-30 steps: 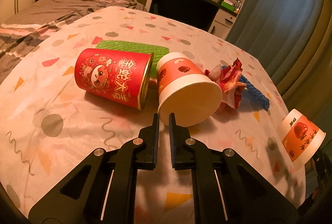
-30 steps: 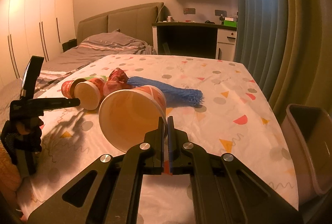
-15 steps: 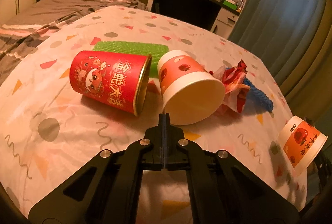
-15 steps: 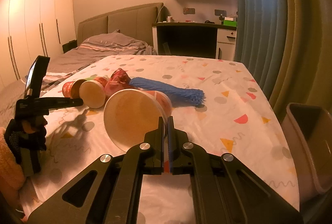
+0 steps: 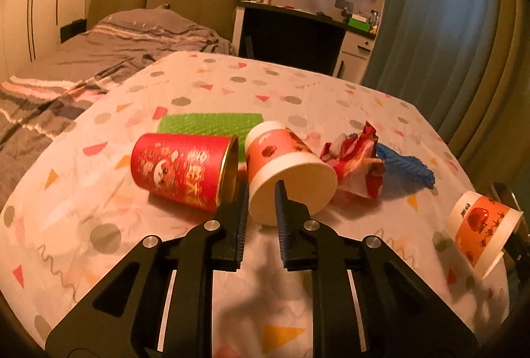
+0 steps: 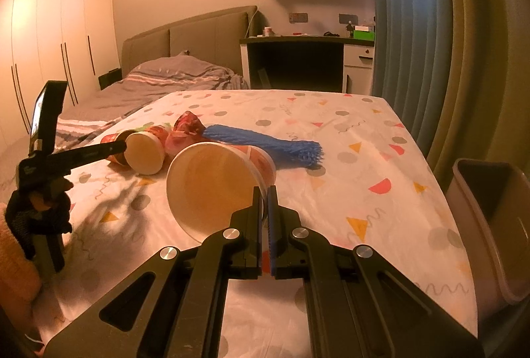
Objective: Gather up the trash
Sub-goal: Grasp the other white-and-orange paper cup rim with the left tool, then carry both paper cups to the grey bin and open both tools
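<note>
Left gripper (image 5: 261,205) jaws opening, straddling rim of lying paper cup (image 5: 288,179), no squeeze. Right gripper (image 6: 264,208) clamped on second cup's (image 6: 212,185) rim.

The worktop (image 5: 331,99), under a confetti-print cloth, carries a red can (image 5: 182,169) on its side; a tipped paper cup (image 5: 285,172) just beside it; green mesh (image 5: 208,124) behind; a crumpled wrapper (image 5: 356,164); blue netting (image 5: 407,167).

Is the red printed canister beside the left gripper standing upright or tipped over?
Tipped over. The red canister lies on its side on the tablecloth, with its gold-rimmed open mouth facing the paper cup beside it.
</note>
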`<state>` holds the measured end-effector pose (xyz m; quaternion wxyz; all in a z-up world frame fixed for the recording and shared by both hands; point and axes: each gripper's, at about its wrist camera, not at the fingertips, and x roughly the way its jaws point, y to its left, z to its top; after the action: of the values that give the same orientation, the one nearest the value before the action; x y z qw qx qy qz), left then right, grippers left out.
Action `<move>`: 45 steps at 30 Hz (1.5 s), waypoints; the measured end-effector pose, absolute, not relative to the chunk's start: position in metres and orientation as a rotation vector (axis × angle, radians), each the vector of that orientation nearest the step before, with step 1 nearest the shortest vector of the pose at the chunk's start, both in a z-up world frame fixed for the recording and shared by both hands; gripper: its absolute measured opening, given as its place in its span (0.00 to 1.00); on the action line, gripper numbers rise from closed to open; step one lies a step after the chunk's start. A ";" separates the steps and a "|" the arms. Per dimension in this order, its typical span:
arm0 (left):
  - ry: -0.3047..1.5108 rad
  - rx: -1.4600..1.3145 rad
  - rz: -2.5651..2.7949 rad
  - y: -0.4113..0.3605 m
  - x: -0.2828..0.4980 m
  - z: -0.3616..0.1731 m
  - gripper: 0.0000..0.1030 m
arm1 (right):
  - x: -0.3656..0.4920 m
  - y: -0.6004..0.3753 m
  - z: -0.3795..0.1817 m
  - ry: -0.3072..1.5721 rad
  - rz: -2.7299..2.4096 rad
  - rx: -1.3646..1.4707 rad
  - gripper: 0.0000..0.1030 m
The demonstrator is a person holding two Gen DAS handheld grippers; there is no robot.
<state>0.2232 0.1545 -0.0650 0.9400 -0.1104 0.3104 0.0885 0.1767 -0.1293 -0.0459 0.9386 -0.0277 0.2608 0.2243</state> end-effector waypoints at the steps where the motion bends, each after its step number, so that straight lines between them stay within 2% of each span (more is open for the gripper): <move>1: 0.636 -0.211 0.179 0.153 0.226 -0.065 0.15 | 0.177 -0.130 -0.046 0.532 0.458 -0.056 0.04; 9: 0.655 -0.147 0.187 0.145 0.246 -0.068 0.15 | 0.175 -0.132 -0.046 0.539 0.458 -0.048 0.04; 14: 0.644 -0.147 0.192 0.146 0.249 -0.069 0.01 | 0.174 -0.133 -0.045 0.539 0.456 -0.046 0.04; 29: 0.549 -0.191 0.130 0.135 0.212 -0.042 0.01 | 0.169 -0.144 -0.037 0.523 0.445 -0.016 0.04; 45: 0.452 -0.137 -0.058 0.038 0.171 0.001 0.01 | 0.141 -0.192 -0.012 0.454 0.369 0.053 0.04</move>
<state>0.1713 0.0382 0.0007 0.9718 -0.0679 0.2241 -0.0286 0.1412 -0.1922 -0.0123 0.9572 0.0259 0.2236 0.1821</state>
